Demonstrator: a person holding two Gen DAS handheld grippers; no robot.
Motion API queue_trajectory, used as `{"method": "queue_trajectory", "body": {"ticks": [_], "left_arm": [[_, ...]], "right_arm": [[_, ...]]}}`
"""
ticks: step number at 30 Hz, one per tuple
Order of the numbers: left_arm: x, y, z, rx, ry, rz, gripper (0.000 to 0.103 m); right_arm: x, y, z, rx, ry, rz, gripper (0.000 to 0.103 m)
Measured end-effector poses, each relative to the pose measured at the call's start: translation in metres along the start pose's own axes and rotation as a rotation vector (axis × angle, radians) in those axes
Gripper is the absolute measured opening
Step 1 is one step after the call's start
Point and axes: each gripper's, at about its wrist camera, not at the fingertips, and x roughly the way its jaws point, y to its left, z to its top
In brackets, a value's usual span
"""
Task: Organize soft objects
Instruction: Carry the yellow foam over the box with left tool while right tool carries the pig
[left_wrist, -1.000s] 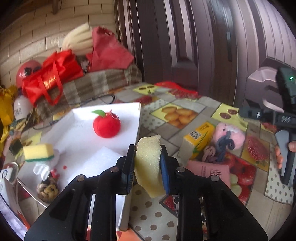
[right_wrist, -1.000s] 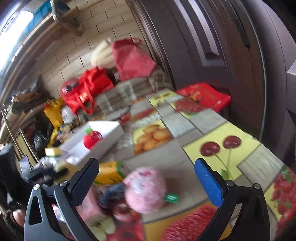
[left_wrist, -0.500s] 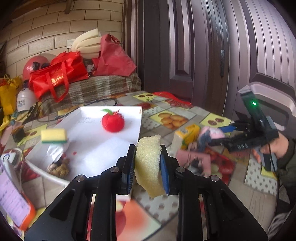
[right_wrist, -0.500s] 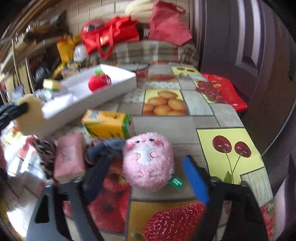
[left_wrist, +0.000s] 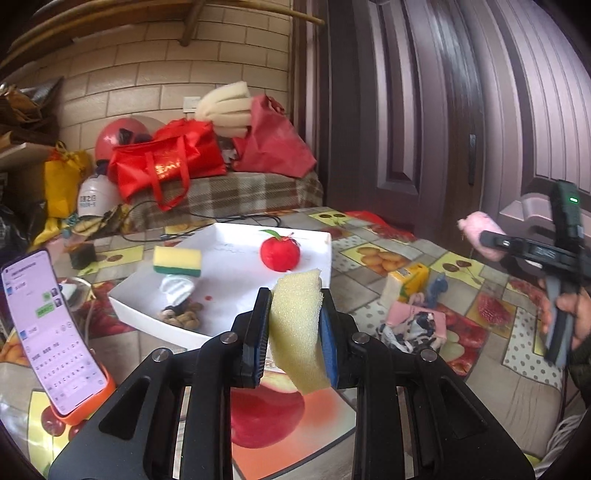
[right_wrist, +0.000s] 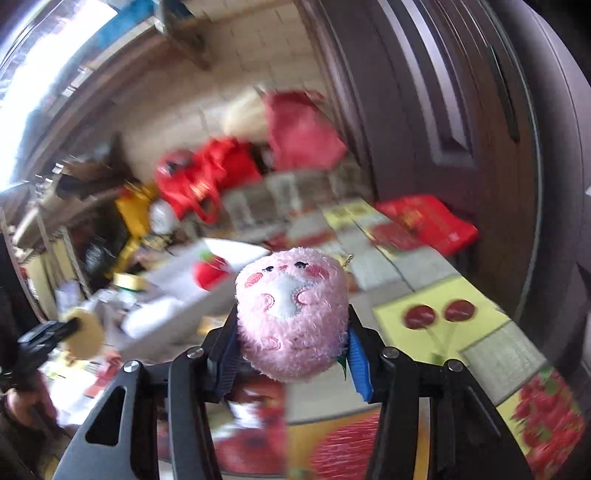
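Observation:
My left gripper is shut on a pale yellow sponge and holds it above the table, just in front of the white tray. In the tray lie a red plush apple, a yellow and green sponge, a white item and a brown knotted toy. My right gripper is shut on a pink plush pig and holds it in the air above the table; it also shows at the right of the left wrist view.
On the fruit-print tablecloth to the right of the tray lie a yellow juice carton, a pink packet, a blue toy and a patterned cloth item. A phone stands in an orange holder at the left. Red bags lie behind.
My right gripper has shut on the pink plush pig and lifted it off the table. My left gripper has kept hold of the sponge and drawn back a little from the tray.

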Motion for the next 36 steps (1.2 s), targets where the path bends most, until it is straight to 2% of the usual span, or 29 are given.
{"method": "queue_trajectory", "body": {"ticks": [5, 9, 19, 26, 31, 36], "left_arm": [[-0.004, 0.012, 0.000, -0.030, -0.024, 0.074, 0.024], [-0.003, 0.019, -0.001, -0.045, -0.032, 0.116, 0.024], [0.026, 0.037, 0.008, -0.019, -0.059, 0.201, 0.024], [0.052, 0.065, 0.018, -0.070, -0.058, 0.236, 0.024], [0.053, 0.075, 0.018, -0.115, -0.061, 0.230, 0.024], [0.052, 0.076, 0.018, -0.130, -0.063, 0.235, 0.024]], "right_arm": [[0.003, 0.043, -0.007, -0.031, -0.042, 0.064, 0.051], [0.014, 0.063, -0.010, -0.032, -0.025, 0.096, 0.051], [0.064, 0.140, -0.026, -0.228, 0.106, 0.229, 0.050], [0.095, 0.171, -0.029, -0.249, 0.147, 0.263, 0.050], [0.111, 0.191, -0.031, -0.275, 0.178, 0.281, 0.050], [0.133, 0.198, -0.031, -0.268, 0.257, 0.292, 0.050]]}}
